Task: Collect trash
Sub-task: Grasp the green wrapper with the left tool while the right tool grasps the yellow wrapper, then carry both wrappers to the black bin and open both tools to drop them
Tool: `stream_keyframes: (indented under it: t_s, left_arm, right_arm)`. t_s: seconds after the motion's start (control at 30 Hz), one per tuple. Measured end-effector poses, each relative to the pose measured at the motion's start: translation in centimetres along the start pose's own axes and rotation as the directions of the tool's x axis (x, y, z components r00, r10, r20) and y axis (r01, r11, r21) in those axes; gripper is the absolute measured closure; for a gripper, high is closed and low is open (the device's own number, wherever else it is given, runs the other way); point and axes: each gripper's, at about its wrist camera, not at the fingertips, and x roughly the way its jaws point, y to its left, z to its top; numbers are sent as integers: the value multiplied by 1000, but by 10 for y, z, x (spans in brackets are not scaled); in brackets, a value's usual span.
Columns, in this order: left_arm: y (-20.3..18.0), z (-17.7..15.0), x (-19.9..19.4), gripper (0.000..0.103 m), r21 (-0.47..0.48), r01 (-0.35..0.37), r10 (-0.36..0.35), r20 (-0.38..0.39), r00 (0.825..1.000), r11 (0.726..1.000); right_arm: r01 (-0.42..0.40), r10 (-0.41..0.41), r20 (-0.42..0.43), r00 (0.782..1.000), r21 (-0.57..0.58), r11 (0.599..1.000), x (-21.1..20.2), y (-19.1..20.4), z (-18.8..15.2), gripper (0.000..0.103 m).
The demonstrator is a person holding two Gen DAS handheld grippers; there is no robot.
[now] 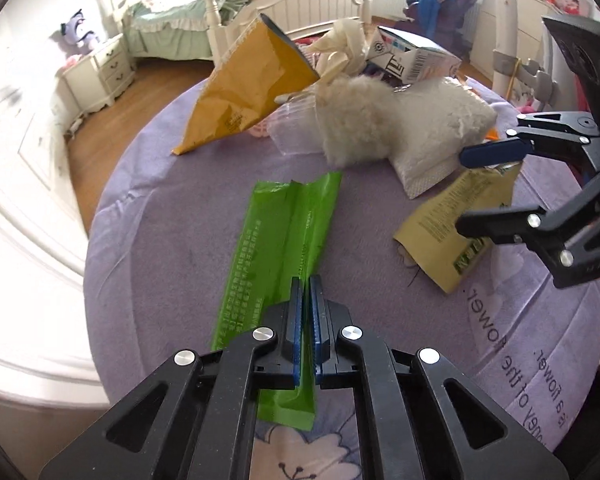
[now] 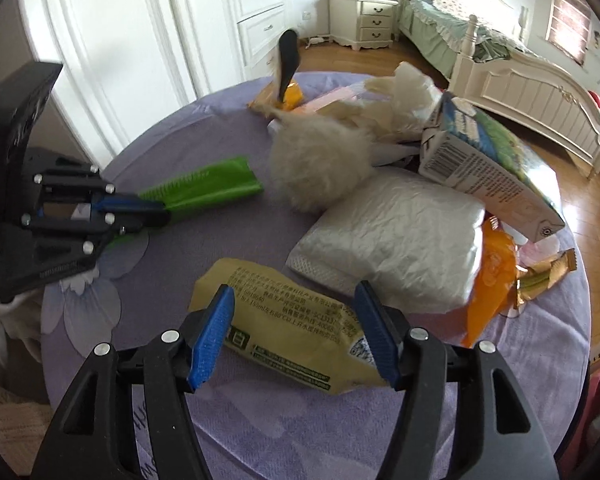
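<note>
The left claw [image 1: 306, 292] pinches the green wrapper [image 1: 278, 248] on the worktop [image 1: 160, 240]; the right claw [image 2: 294, 334] stands wide astride the yellow packet [image 2: 284, 320], beside a tipped carton [image 2: 488, 168].

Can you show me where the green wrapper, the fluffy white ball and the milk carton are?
green wrapper [image 1: 284, 236], left wrist view, its flat middle.
fluffy white ball [image 2: 320, 168], right wrist view, its furry middle.
milk carton [image 2: 484, 172], right wrist view, its side panel.
</note>
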Motion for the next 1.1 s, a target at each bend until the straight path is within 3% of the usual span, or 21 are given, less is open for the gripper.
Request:
stream_keyframes:
  t_s: [0.1,0.13,0.17,0.33,0.4,0.53,0.7,0.77,0.8,0.83,1.0,1.1]
  left_arm:
    - [2,-3,-2,98,-5,-2,2,-2,1000,1000]
    - [1,-3,-3,98,-10,-1,1,-2,1000,1000]
    - [2,-3,-4,98,-12,-4,4,-1,1000,1000]
    - [1,-3,-16,98,-31,-1,2,25,1000,1000]
    - [-2,-4,-21,98,-30,7,-6,33,999,1000]
    - [-7,-4,-27,98,-24,22,-21,34,999,999]
    - [-12,-7,-31,98,-44,21,-20,36,999,999]
    - [-14,-10,-35,98,-61,18,-16,39,999,998]
    - [-15,-11,-36,98,-66,13,-10,37,999,998]
    - [-16,-11,-39,98,-69,3,-1,36,999,998]
    - [-25,-7,-49,98,-61,-35,38,48,998,998]
    - [-34,0,-53,98,-50,-52,55,66,996,997]
  right_arm:
    - [-14,12,-29,1000,-61,998,-2,3,-4,36]
    - [-31,27,-51,998,-70,997,-2,3,-5,24]
    - [-54,50,-67,996,-59,997,-4,1,-7,19]
    - [-113,114,-16,993,57,992,-30,-21,-18,18]
    - [-139,140,-2,990,50,989,-38,-29,-24,18]
    - [-133,129,-47,991,-89,987,-39,-35,-26,18]
    - [-274,249,-127,960,-239,932,-25,-23,-3,18]
    - [-302,254,-187,949,-308,902,-13,-11,-1,31]
    - [-281,216,-219,952,-330,901,-3,-9,1,59]
    - [-263,191,-230,954,-341,902,1,-6,1,68]
    - [-171,120,-169,978,-326,930,-20,-5,-7,89]
    - [-131,101,-122,987,-265,955,-38,-10,-18,90]
